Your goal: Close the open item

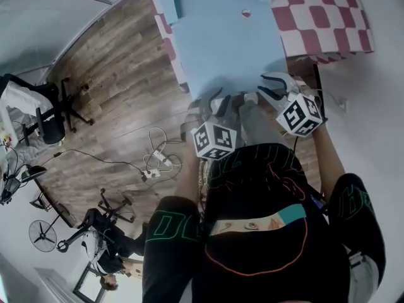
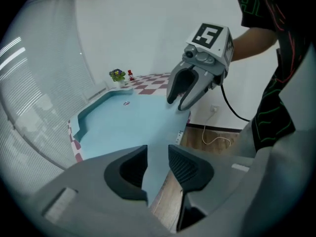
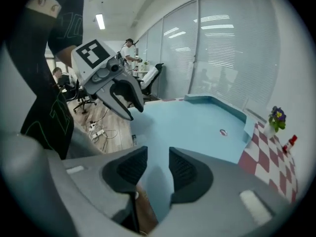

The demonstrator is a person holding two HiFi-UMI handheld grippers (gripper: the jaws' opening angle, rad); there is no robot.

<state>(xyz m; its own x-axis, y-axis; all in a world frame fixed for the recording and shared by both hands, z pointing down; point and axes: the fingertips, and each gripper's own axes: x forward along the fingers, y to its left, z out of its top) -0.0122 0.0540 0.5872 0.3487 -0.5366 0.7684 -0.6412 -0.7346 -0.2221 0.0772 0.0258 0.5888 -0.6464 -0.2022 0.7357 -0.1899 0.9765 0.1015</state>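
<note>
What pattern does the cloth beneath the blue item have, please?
The cloth is red-and-white checked; head view.

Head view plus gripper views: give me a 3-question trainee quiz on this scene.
1. True or false: the left gripper and the right gripper both have their jaws shut.
2. The blue panel lies on: A) a checked cloth; B) a chair; C) a carpet.
3. In the head view, what white thing lies on the wooden floor left of the grippers?
Key: 1 false, jaws apart. 2 A. 3 a power strip with cables.
</note>
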